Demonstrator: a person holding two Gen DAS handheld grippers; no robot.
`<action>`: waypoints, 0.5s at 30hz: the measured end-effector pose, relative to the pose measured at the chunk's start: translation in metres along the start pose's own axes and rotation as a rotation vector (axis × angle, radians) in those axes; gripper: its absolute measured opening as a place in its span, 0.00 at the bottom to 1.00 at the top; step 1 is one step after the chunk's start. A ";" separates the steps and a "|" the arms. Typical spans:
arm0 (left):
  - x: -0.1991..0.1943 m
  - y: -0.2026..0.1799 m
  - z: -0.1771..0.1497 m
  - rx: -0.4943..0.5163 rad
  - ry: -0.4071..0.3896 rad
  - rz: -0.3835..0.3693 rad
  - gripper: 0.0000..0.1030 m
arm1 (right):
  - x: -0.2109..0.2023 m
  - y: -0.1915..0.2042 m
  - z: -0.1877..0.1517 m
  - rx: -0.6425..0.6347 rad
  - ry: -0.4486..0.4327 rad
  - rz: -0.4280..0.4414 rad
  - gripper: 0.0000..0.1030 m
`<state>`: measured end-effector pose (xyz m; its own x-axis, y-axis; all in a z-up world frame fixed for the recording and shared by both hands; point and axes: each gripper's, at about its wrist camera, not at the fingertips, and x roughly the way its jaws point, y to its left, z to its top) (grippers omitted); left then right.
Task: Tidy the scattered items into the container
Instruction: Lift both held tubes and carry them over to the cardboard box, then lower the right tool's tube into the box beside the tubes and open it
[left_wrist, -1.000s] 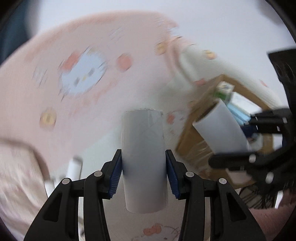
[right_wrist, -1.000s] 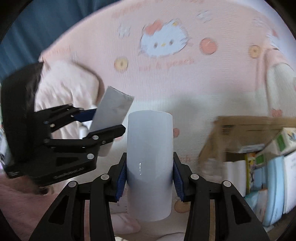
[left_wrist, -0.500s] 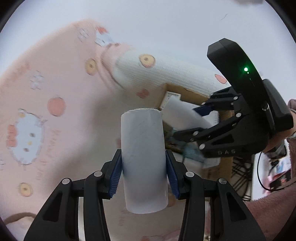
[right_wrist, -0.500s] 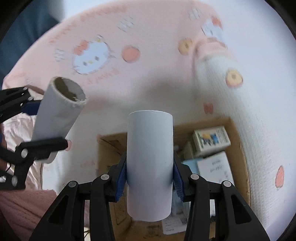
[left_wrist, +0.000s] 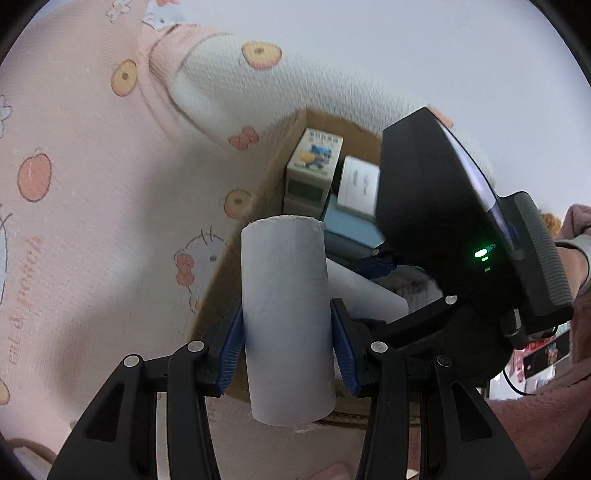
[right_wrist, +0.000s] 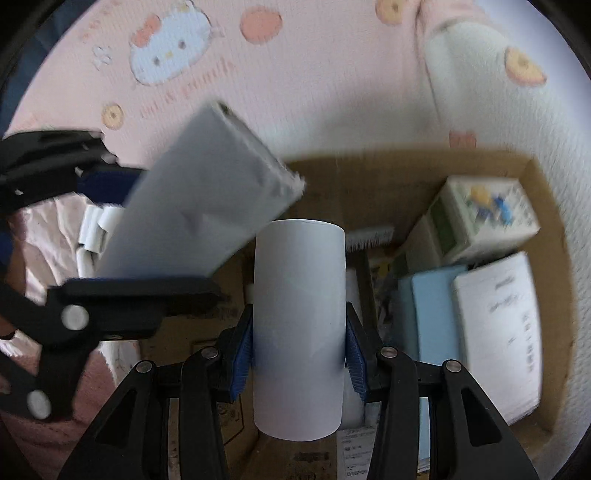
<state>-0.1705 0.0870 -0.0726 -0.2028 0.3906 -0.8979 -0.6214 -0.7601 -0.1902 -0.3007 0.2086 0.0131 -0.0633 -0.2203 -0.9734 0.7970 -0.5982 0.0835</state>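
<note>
- Left gripper (left_wrist: 286, 341) clamped on grey tube (left_wrist: 286, 321).
- Right gripper (right_wrist: 299, 350) clamped on white tube (right_wrist: 299, 325).
- Cardboard box (right_wrist: 546, 206) at three o'clock; labels blurred, unreadable.

L gripper (left_wrist: 287, 339) clamps grey tube (left_wrist: 286, 317) over cardboard box (left_wrist: 273, 173); R gripper (left_wrist: 376, 291) w/ white tube (left_wrist: 364, 290) beside.

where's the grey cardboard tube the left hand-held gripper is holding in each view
Left wrist view: the grey cardboard tube stands upright at centre, clamped in the left hand-held gripper.
Right wrist view: the same tube slants across the upper left, above the white tube.
Shared landmark: the cardboard box, holding the small cartoon-printed carton.
</note>
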 end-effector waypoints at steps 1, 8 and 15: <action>0.001 0.001 -0.002 -0.003 0.001 -0.005 0.48 | 0.005 -0.001 -0.001 0.006 0.012 -0.007 0.40; 0.008 -0.005 0.001 0.030 0.040 0.001 0.47 | 0.040 -0.005 0.004 0.021 0.082 -0.035 0.40; 0.023 0.022 0.009 -0.084 0.081 -0.038 0.47 | 0.053 -0.020 0.014 0.063 0.064 -0.088 0.40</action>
<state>-0.1955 0.0842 -0.0938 -0.1165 0.3796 -0.9178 -0.5613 -0.7875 -0.2544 -0.3281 0.1979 -0.0369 -0.0913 -0.1166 -0.9890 0.7508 -0.6604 0.0085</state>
